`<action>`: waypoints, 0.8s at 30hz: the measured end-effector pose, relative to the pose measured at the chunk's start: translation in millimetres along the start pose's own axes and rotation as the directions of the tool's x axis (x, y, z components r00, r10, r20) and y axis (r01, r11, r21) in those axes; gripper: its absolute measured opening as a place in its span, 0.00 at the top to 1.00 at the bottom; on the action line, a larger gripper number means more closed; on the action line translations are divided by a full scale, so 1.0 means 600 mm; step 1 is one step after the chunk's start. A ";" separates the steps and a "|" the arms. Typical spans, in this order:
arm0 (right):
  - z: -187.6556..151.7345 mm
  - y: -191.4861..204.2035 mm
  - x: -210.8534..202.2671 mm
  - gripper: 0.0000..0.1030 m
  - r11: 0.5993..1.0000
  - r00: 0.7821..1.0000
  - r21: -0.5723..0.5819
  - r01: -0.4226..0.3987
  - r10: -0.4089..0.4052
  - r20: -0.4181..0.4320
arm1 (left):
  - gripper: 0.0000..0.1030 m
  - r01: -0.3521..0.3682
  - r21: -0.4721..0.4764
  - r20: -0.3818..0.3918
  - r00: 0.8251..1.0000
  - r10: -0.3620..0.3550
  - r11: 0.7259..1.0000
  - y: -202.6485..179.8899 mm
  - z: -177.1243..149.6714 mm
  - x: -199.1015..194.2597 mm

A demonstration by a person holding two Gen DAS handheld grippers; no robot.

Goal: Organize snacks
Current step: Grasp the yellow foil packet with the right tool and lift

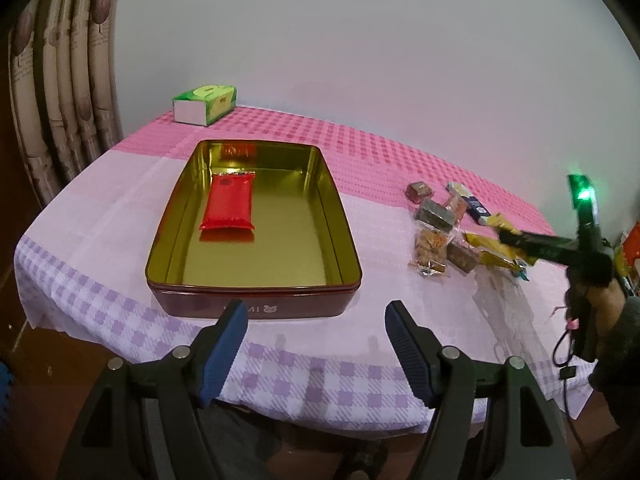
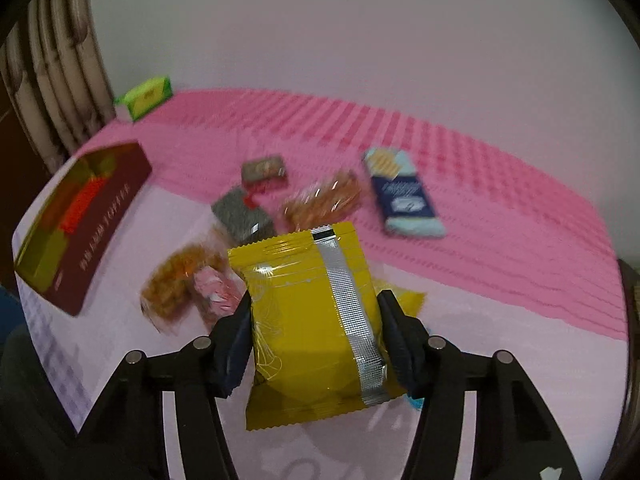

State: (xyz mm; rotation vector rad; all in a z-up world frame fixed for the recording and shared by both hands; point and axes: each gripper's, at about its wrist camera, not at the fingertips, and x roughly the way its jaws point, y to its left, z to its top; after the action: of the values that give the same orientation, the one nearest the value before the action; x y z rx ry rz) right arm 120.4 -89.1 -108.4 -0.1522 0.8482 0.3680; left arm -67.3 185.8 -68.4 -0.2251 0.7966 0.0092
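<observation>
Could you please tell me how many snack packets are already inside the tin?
1: a red packet lies flat on the floor of the tin, towards its left wall. The red patch on the far wall looks like its reflection.

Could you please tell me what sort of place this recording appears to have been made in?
Most likely a room in a home: a table with a pink and lilac checked tablecloth pushed against a plain wall, patterned curtains hanging at the left, and a green tissue box beside an open snack tin.
</observation>
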 end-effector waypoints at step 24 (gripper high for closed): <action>0.108 0.135 -0.282 0.47 0.967 0.920 -0.038 0.250 -0.226 0.319 | 0.29 -0.166 -0.219 0.177 0.962 0.206 0.962 0.102 0.004 -0.125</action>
State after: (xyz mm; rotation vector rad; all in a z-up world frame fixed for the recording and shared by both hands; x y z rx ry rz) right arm 33.8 -39.6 63.1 -0.2606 0.4938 0.1883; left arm -123.6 251.9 -25.6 -0.3355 0.6151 0.2887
